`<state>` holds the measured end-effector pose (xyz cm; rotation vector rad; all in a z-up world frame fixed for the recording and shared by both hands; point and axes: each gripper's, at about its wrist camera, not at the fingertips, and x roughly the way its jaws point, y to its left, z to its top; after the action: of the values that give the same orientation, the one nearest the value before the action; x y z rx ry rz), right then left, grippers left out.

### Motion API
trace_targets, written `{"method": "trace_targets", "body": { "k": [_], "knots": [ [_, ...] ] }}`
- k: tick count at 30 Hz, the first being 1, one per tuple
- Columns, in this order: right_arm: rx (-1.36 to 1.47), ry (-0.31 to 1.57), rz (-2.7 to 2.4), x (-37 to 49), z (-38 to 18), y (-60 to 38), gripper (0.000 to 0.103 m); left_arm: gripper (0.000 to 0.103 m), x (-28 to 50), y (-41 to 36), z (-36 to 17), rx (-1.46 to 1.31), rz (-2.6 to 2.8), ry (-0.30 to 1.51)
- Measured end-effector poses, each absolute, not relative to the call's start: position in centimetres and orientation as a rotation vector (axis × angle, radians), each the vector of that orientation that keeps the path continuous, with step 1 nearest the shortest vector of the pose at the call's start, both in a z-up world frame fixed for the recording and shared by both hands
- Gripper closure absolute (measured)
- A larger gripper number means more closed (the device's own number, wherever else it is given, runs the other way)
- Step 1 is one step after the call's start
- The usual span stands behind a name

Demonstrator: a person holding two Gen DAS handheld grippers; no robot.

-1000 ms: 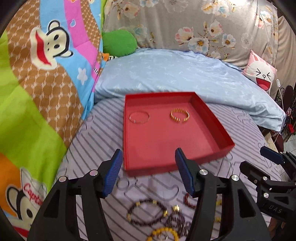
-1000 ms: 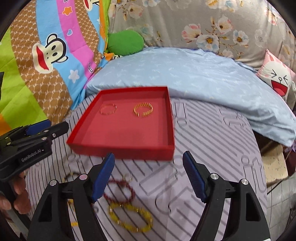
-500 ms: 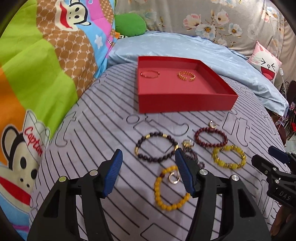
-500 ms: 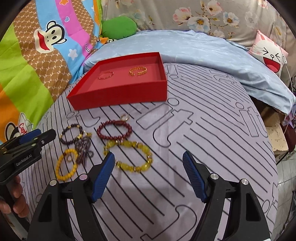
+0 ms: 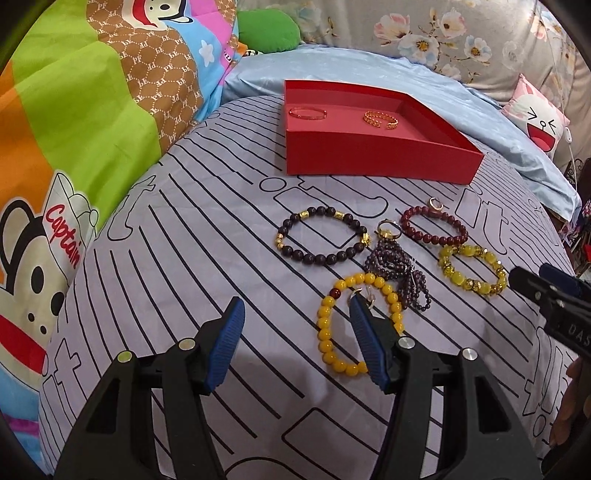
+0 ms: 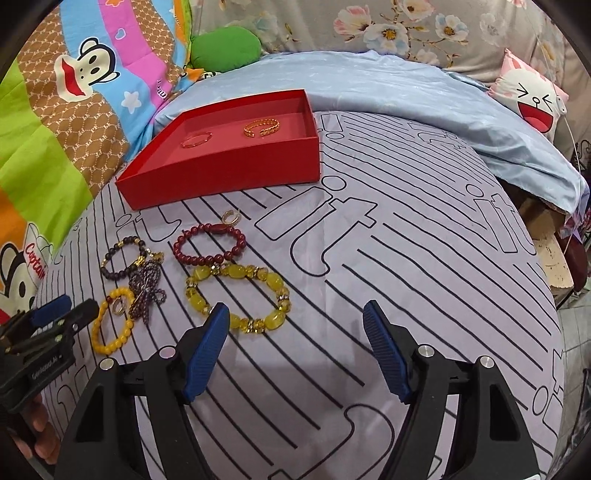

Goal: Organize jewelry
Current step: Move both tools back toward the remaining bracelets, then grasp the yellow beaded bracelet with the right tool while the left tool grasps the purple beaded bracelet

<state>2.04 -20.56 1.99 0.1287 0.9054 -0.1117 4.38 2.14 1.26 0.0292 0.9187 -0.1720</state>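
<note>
Bracelets (image 5: 369, 258) now nearer both lowered hand-held grippers (image 6: 295, 343)

Both grippers have dropped back from the red tray (image 5: 380, 155) toward the loose bracelets; the right gripper (image 6: 295, 347), empty, has just narrowed slightly.

A striped lilac bedsheet (image 6: 406, 229) fills the view, with a floral cushion (image 6: 424, 29) at twelve o'clock and a cartoon-monkey quilt (image 5: 92, 110) at ten.
</note>
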Motion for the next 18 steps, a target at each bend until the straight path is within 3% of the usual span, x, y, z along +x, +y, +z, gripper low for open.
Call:
{"method": "trace_targets", "body": {
  "k": [18],
  "knots": [
    [0.083, 0.933, -0.132, 4.3, 0.0, -20.4, 0.052, 0.047, 4.4, 1.7, 0.4, 0.034, -0.183, 0.946]
  ]
}}
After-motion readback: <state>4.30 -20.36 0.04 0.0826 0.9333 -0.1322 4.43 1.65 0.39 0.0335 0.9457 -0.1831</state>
